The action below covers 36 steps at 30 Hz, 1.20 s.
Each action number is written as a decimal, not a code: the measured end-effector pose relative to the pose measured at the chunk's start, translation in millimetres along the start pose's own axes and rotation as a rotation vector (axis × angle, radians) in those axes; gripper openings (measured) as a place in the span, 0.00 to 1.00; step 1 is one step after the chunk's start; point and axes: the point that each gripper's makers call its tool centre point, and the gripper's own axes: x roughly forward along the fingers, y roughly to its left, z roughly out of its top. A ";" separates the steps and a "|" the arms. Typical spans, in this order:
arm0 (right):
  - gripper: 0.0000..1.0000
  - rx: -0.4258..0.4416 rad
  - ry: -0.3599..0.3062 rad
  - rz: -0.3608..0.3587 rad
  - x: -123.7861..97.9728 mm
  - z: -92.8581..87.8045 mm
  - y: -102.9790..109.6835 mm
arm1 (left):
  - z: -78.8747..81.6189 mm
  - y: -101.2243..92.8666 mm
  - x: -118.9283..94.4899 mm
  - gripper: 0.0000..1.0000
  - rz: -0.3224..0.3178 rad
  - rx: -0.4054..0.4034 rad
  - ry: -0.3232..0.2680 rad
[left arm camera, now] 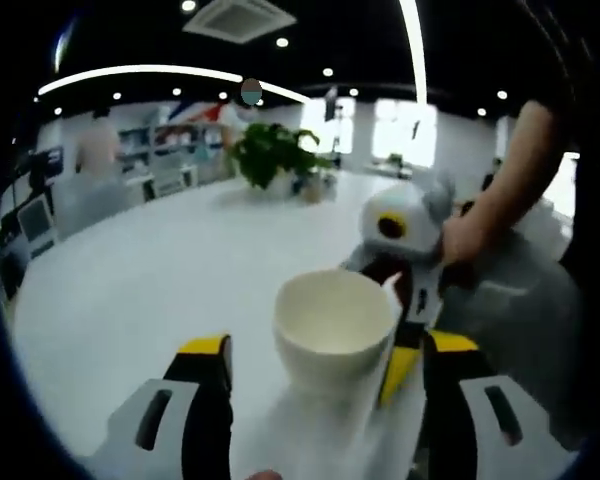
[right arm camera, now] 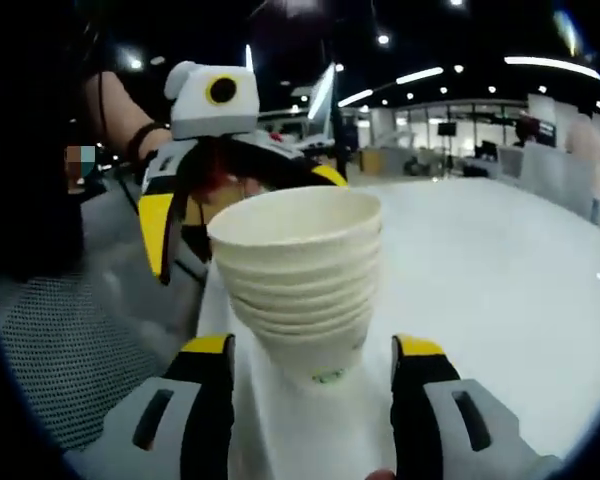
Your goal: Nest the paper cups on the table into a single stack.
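Right gripper view: tool [right arm camera: 310, 365] straddles nested cups [right arm camera: 298, 275].

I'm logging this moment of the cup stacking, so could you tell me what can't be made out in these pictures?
- Left gripper view: the cup's base is blurred, so any grip by the left tongs is unclear.
- Right gripper view: the foot of the cup stack blurs into the table; contact with the right tongs is uncertain.
- Whether more cups remain on the table.
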 end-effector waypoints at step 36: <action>0.44 -0.023 -0.084 0.055 8.5 20.3 -18.2 | 26.1 9.1 28.0 0.53 -0.024 -0.012 -0.028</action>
